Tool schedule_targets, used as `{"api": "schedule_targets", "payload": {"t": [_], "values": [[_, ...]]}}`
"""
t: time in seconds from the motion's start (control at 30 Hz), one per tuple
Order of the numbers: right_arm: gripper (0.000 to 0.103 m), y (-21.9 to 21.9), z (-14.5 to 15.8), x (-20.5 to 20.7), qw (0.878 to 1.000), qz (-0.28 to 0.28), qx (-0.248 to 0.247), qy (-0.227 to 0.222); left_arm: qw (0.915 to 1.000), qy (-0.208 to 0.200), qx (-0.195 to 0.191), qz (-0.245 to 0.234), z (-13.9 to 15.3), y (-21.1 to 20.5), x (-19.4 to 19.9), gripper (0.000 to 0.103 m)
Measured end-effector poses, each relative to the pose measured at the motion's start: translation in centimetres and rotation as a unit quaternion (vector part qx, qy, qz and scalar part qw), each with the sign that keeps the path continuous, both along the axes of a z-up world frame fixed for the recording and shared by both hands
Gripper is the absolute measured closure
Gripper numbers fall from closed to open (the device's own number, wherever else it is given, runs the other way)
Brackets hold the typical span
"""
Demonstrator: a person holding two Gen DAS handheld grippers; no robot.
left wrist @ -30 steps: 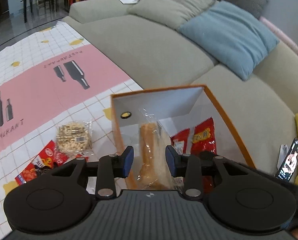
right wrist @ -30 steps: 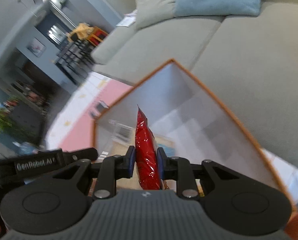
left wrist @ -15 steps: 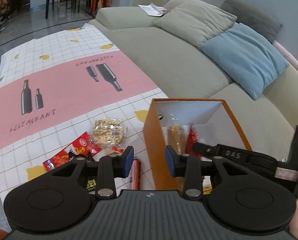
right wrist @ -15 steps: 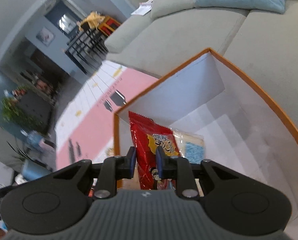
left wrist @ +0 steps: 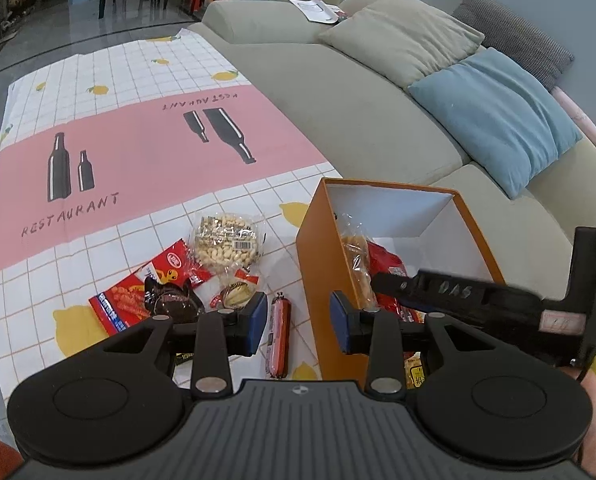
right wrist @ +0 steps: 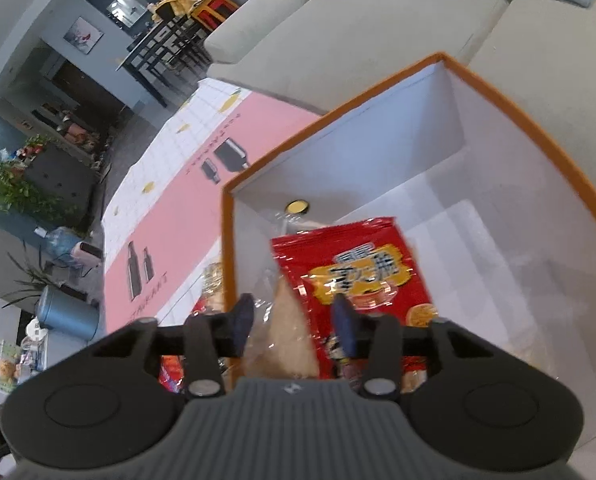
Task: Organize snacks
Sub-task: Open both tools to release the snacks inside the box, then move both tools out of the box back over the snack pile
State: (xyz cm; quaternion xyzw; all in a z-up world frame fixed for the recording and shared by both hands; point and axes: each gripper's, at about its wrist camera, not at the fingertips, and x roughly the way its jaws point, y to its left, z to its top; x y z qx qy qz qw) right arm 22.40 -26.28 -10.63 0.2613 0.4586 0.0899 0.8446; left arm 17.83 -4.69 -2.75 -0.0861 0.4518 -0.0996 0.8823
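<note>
We are holding the right gripper [right wrist: 294,322], fingers spread and empty, over the orange box [left wrist: 319,264], where the red snack bag [right wrist: 361,268] is lying; lifting straight up should avoid snagging it. Our left gripper [left wrist: 298,320], likewise spread, is hovering above the sausage stick [left wrist: 280,332] among loose snacks on the checked tablecloth [left wrist: 138,152] beside a grey sofa [left wrist: 337,92].
</note>
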Motion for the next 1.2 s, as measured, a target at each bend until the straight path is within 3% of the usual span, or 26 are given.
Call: {"api": "schedule_targets", "payload": {"t": [0.17,0.27,0.33,0.43,0.5,0.57,0.6,0.77,0.83,1.2], "values": [[0.059,1.6,-0.4,0.4,0.995,0.048,-0.092,0.000,1.0000,0.000,-0.004,0.004,0.0,0.5,-0.3,0.062],[0.059,1.1,-0.9,1.2,0.991,0.069,-0.110,0.017,0.9999,0.002,-0.008,0.008,0.0,0.8,-0.3,0.062],[0.061,-0.1,-1.0,1.5,0.994,0.054,-0.088,0.034,0.9999,0.003,-0.012,0.010,0.0,1.1,-0.5,0.062],[0.058,-2.2,-0.7,1.2,0.999,0.008,0.021,0.041,0.9998,0.004,-0.013,0.014,-0.1,1.3,-0.6,0.062],[0.055,-2.5,-0.6,1.1,0.997,-0.002,0.062,0.050,0.9997,0.008,-0.014,0.016,-0.3,1.4,-0.6,0.062],[0.058,-1.3,-0.6,1.2,0.997,0.017,0.047,0.052,0.9997,0.011,-0.014,0.015,-0.3,1.4,-0.7,0.062],[0.067,-0.8,-0.8,1.2,0.998,0.022,0.032,0.056,0.9997,0.011,-0.013,0.015,-0.3,1.4,-0.8,0.062],[0.076,0.7,-2.1,1.0,0.997,0.046,0.002,0.064,0.9997,0.011,-0.013,0.019,-0.3,1.9,-1.1,0.062],[0.085,1.0,-2.9,1.2,0.996,0.054,-0.008,0.076,0.9996,0.012,-0.012,0.023,-0.4,2.1,-1.1,0.062],[0.092,0.9,-6.1,2.9,0.991,0.043,0.006,0.128,0.9999,0.012,-0.006,0.010,-0.2,1.7,-1.7,0.062]]}}
